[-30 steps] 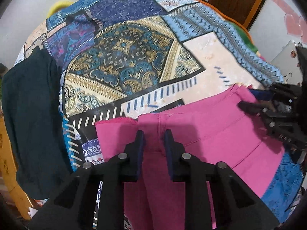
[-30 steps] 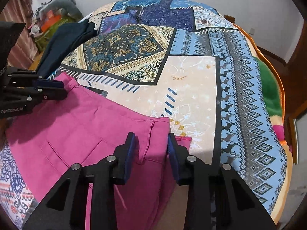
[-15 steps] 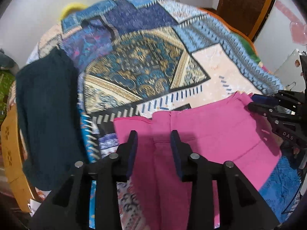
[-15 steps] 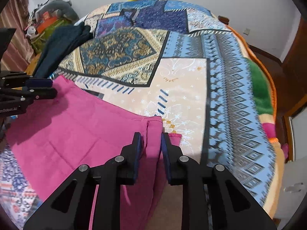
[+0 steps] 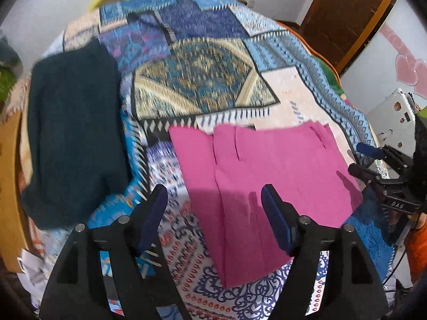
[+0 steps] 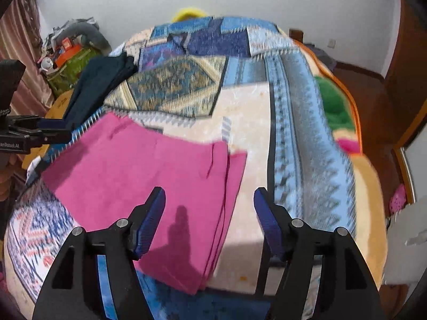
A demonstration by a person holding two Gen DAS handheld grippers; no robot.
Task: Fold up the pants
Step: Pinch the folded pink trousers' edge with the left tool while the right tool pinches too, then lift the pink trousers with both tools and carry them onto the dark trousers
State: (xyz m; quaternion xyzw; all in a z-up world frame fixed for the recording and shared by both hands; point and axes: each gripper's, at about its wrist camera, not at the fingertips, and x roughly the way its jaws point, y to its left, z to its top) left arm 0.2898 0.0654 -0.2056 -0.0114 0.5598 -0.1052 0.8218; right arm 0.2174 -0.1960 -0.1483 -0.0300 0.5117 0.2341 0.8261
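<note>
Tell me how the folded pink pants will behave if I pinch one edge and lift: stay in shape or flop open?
Likely floppy: the pink pants lie flat in thin stacked layers on the patterned bedspread, so a one-edge lift would probably let the fold droop open. Probably light, with no bulk showing. The woven-looking cloth seems unlikely to slip from the pads.

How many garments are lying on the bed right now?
2: the folded pink pants near the front edge, and a dark teal garment further left. Others may lie outside the view.
</note>
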